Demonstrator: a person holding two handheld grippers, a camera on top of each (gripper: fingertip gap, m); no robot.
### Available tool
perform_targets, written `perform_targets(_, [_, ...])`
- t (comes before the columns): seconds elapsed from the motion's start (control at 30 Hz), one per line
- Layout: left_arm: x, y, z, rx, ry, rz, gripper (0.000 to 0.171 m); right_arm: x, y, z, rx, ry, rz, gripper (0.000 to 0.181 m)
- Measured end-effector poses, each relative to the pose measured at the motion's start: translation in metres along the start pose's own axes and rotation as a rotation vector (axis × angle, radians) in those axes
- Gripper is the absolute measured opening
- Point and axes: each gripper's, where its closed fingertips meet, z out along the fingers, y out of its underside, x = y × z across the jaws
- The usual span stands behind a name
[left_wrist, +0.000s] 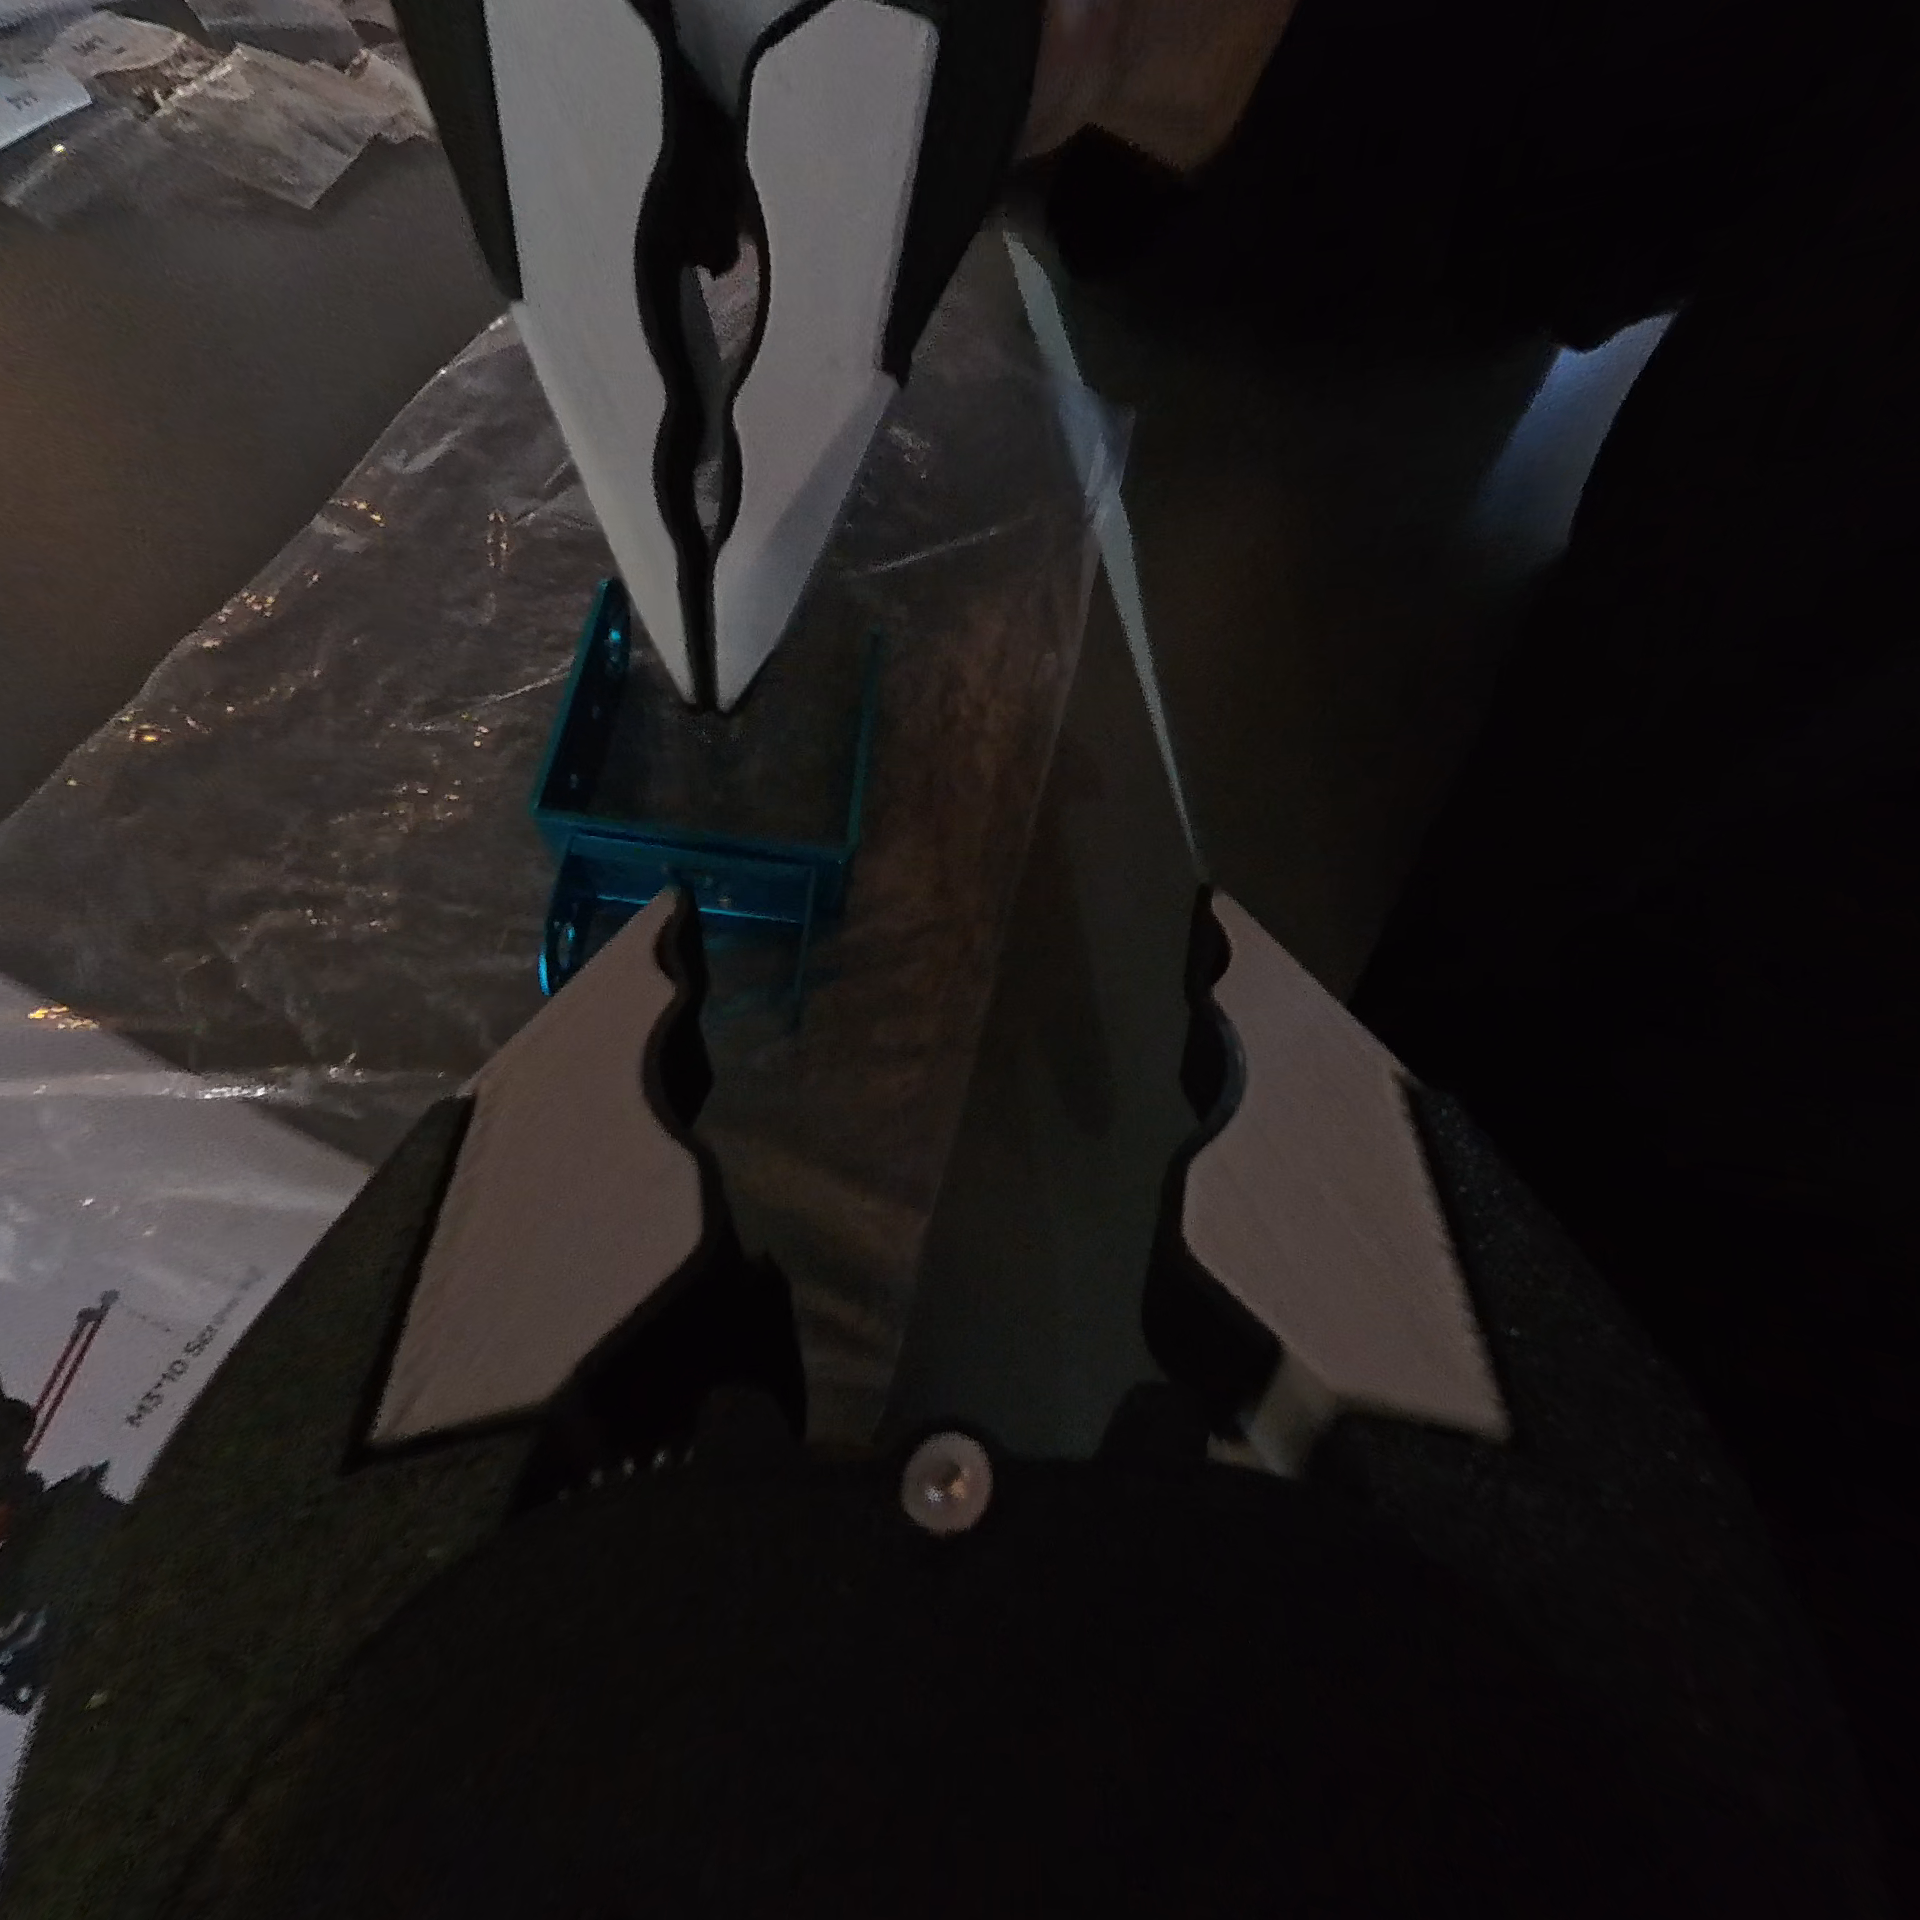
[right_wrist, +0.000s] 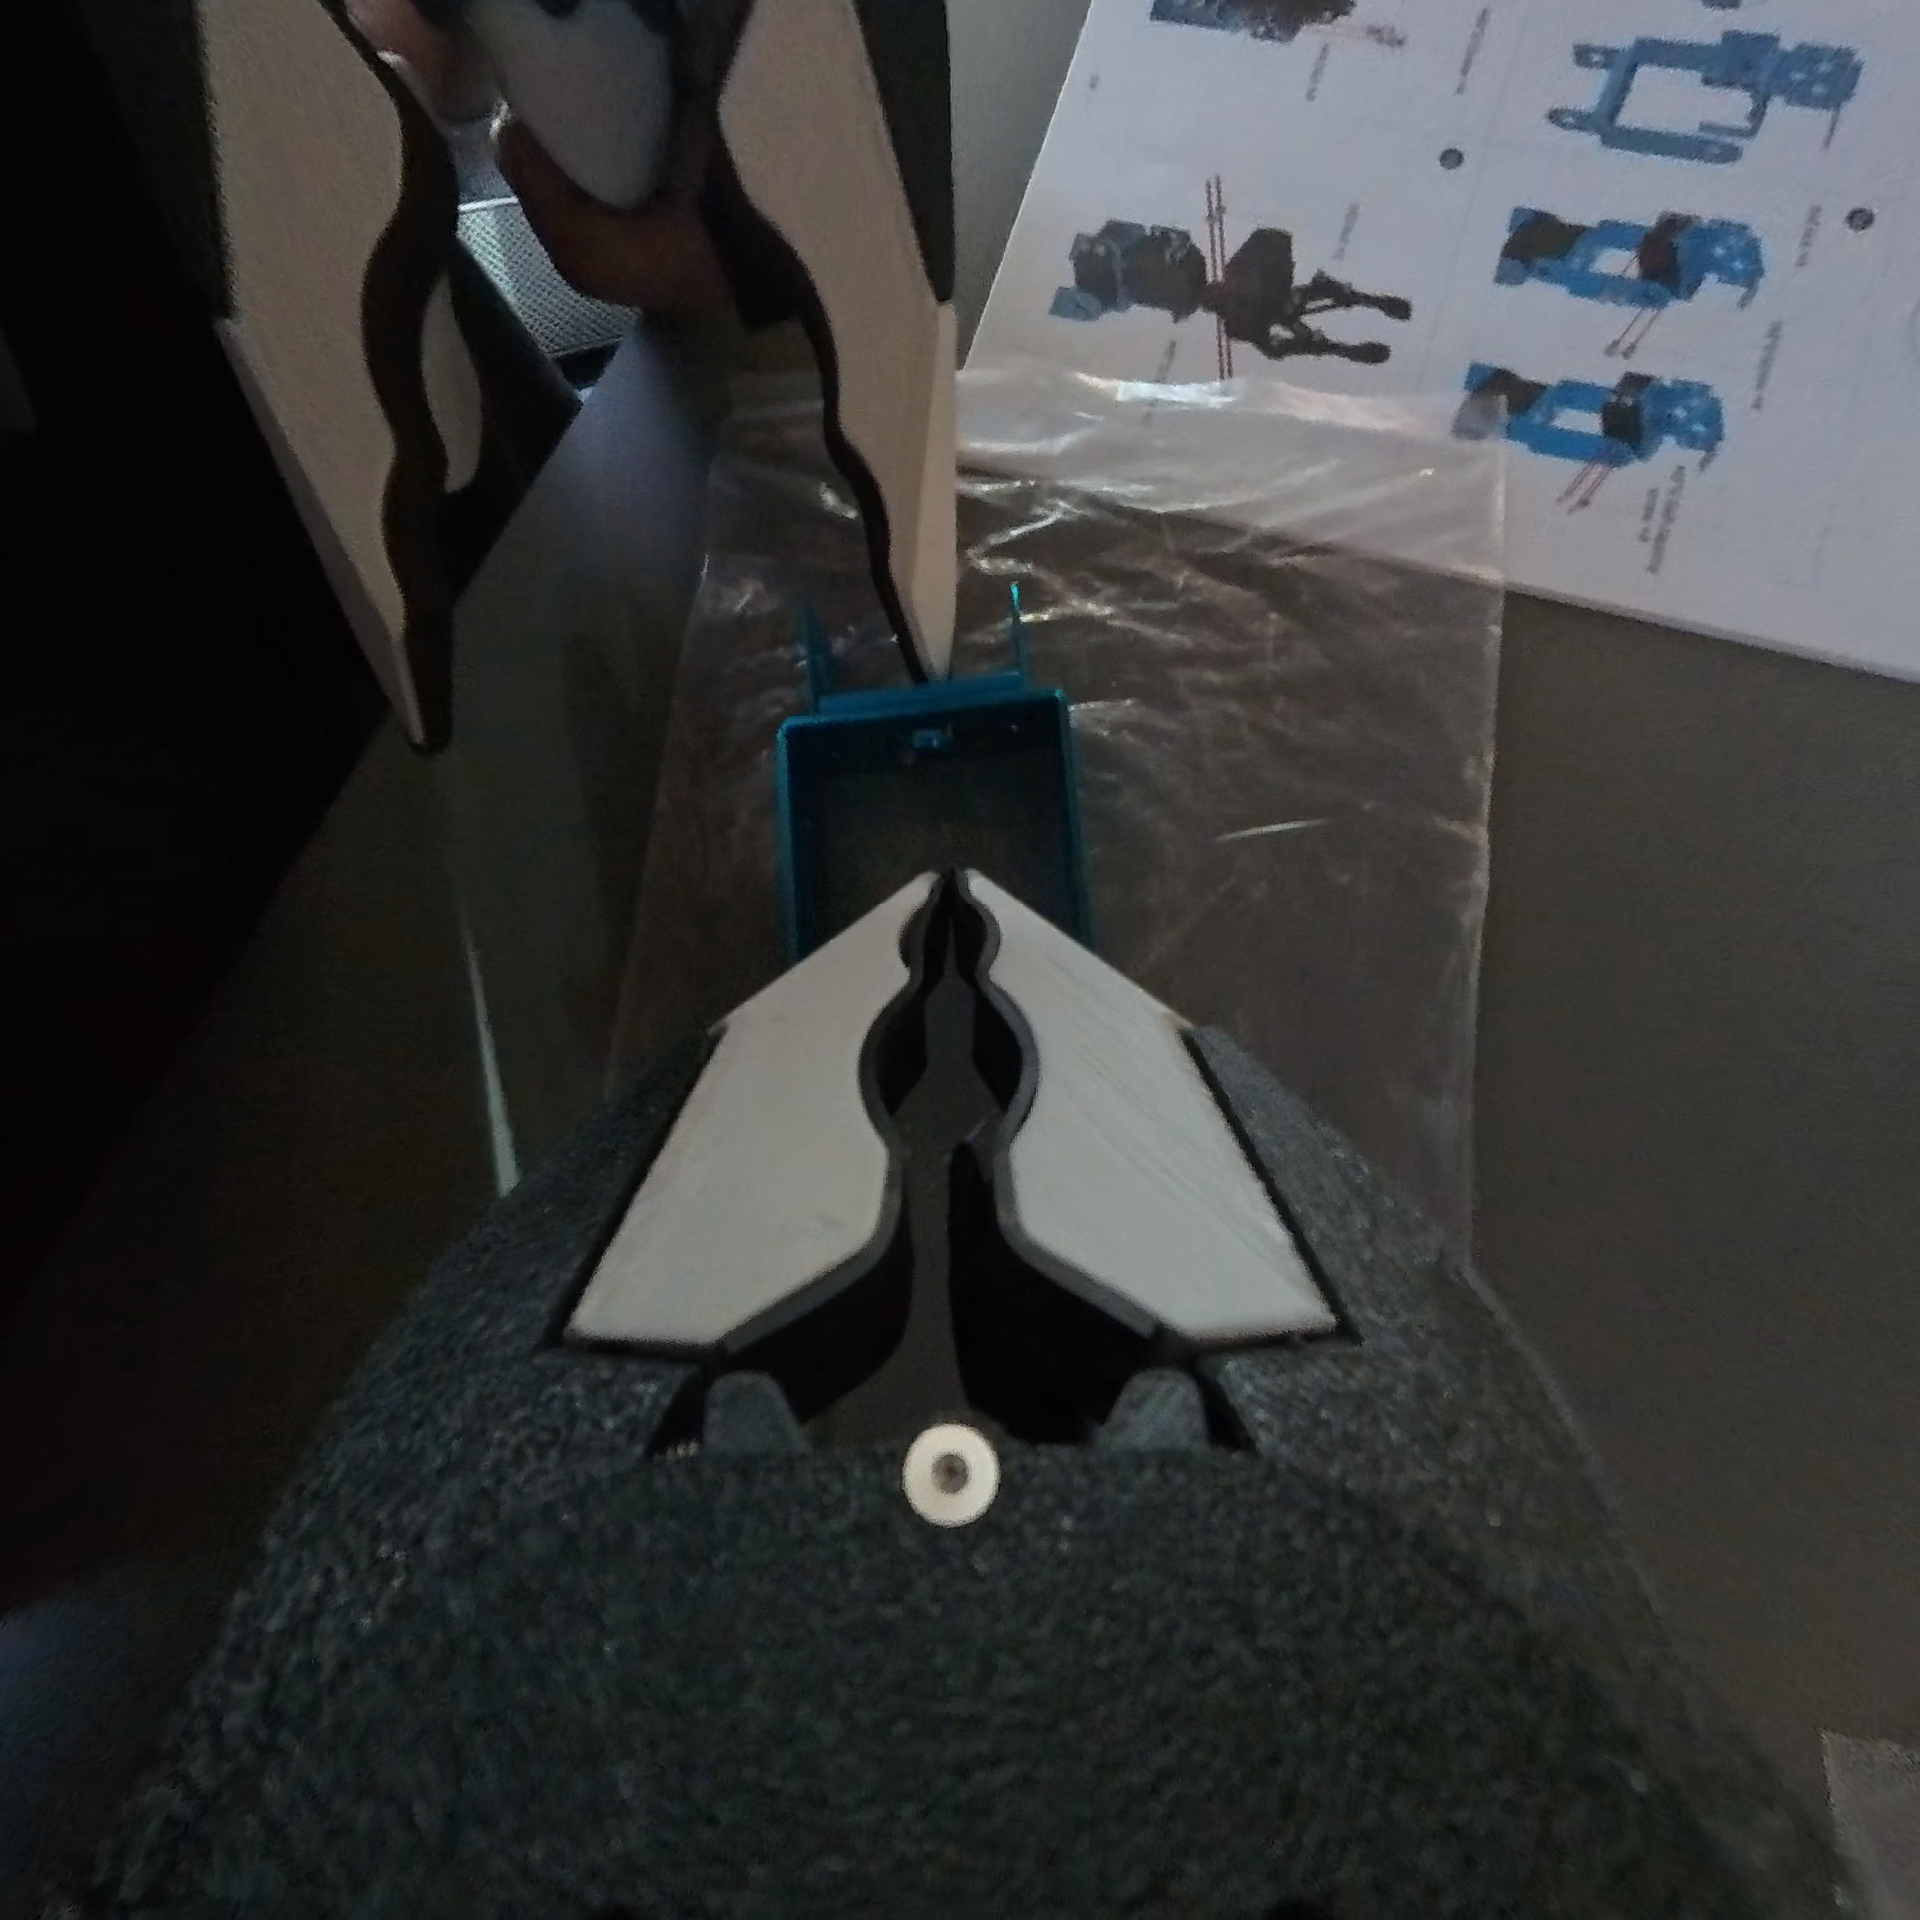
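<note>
Blue metal bracket assy (right_wrist: 930, 800), two U-shaped pcs joined back to back, anodised, small holes in side walls. Loc: centre of clear plastic bag (right_wrist: 1195, 644) laid flat on dark tabletop (right_wrist: 1662, 935), between the two grippers.

Left gripper (left_wrist: 945, 914): jaws wide apart, holding nothing. One fingertip (left_wrist: 665, 925) sits at the near U pc, touching or just beside its wall; can't tell which. Other finger is off to the side, clear of the bracket.

Right gripper (right_wrist: 951, 883): jaws narrow, tips nearly together, nothing visibly between them. Tips sit at the open end of the far U pc, between its two side walls; contact w/ the floor of the bracket can't be confirmed.

Surrounds: printed instruction sheet (right_wrist: 1507, 260) w/ blue part diagrams beyond the bag, partly under it. Small bagged hardware packets (left_wrist: 156, 114) at far corner of table. Scene dim, edges blurred.

Handling note (judgement): bracket is light and bag is slick, so it'd likely slide if pushed from one end only; best steadied from both ends, w/ any grip taken across a thin side wall, not the wide span.
</note>
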Motion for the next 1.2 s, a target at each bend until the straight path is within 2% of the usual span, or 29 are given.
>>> perform_targets(0.27, [-0.001,-0.003,0.001,0.015,0.005,-0.027,0.093,0.006,0.013,0.001,-0.109,0.073,-0.076,0.012])
perform_targets(0.4, [0.000,-0.003,0.001,0.015,0.011,-0.027,0.094,0.005,0.009,0.001,-0.096,0.070,-0.080,0.011])
perform_targets(0.57, [0.000,-0.004,0.000,0.019,0.017,-0.035,0.094,0.009,0.015,0.007,-0.166,0.106,-0.119,0.007])
perform_targets(0.63, [0.000,-0.004,0.000,0.019,0.014,-0.034,0.093,0.006,0.016,0.009,-0.185,0.085,-0.130,0.003])
perform_targets(0.97, [0.000,-0.003,0.001,0.012,0.016,-0.033,0.093,0.006,0.017,0.010,-0.349,0.031,-0.140,0.005])
perform_targets(1.2, [0.000,-0.003,0.001,0.013,0.014,-0.030,0.094,0.005,0.016,0.011,-0.379,0.017,-0.150,0.005])
